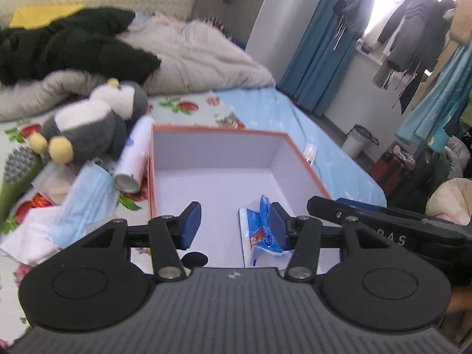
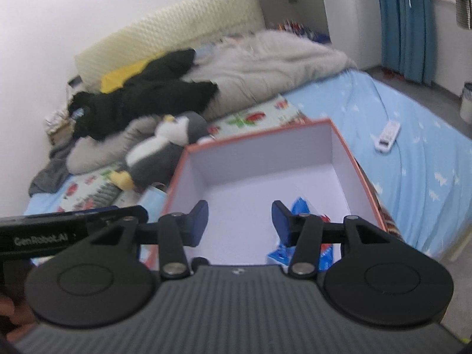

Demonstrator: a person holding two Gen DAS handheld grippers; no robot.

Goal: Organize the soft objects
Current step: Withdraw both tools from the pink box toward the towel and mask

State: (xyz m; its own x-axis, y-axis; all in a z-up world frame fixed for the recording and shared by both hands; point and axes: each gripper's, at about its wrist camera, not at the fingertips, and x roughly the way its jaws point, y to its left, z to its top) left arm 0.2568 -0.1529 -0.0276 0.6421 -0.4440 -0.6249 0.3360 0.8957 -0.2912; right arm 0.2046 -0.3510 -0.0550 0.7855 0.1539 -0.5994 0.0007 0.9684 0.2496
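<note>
An open box with orange rim and white inside sits on the bed; it also shows in the right wrist view. A blue tissue pack lies on its floor, also in the right wrist view. My left gripper is open and empty above the box's near edge. My right gripper is open and empty over the box too. A grey and white penguin plush lies left of the box, also in the right wrist view. A blue face mask lies beside it.
A white spray can, a green brush and white tissue lie left of the box. A black garment and grey duvet lie behind. A white remote lies on the blue sheet.
</note>
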